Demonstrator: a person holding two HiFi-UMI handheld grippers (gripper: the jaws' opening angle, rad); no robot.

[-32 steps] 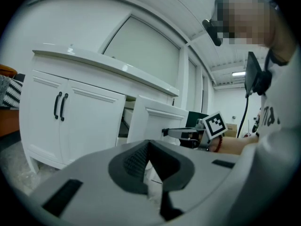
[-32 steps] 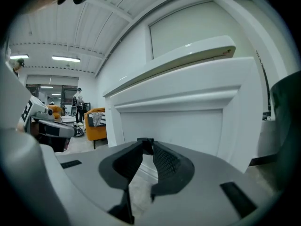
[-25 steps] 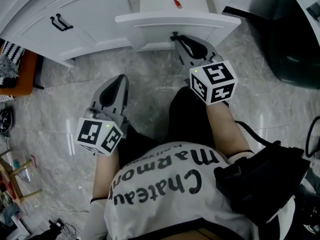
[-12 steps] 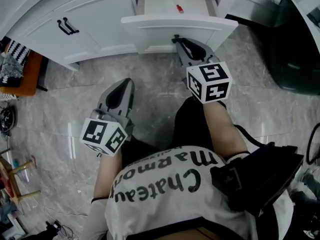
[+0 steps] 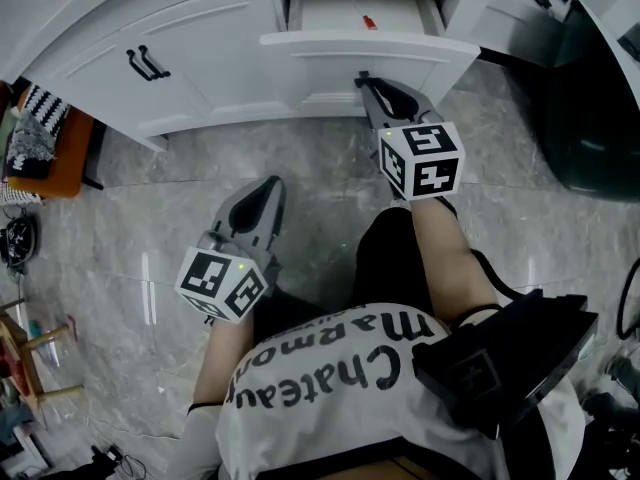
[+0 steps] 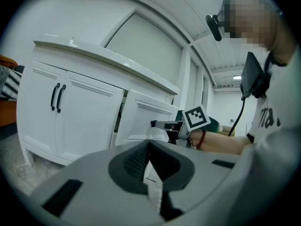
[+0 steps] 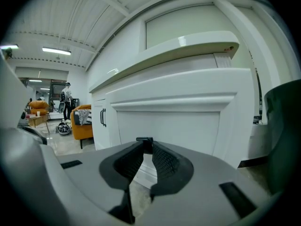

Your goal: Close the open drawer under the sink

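Drawer [image 5: 368, 52] stands partly out from the cabinet [image 5: 150, 63], front panel clear of the neighbouring door faces. Task not done. The gap behind the panel shows from above in the head view.

Right gripper [image 5: 363, 78] is at the middle of the drawer front. In its own view the jaws come together at the tips on a small black handle [image 7: 144, 141], with the white panel filling the view just behind. So the grip looks made and the push home is what remains. Judgement: a straight shove along the drawer's line until the panel sits flush, then let go.

Left gripper [image 5: 272, 184] hangs low over the floor [image 5: 130, 238], well apart from the cabinet. Its jaws are pressed together and hold nothing. It looks to have no part in this step.

Drawer contents: a pale, mostly bare bottom with one small red-tipped thing [image 5: 370, 22] lying near the middle. It may be a pen or a small tool but is too small to tell. It lies low inside, so it is not likely to foul the closing. The rest of the inside is hidden under the counter edge.
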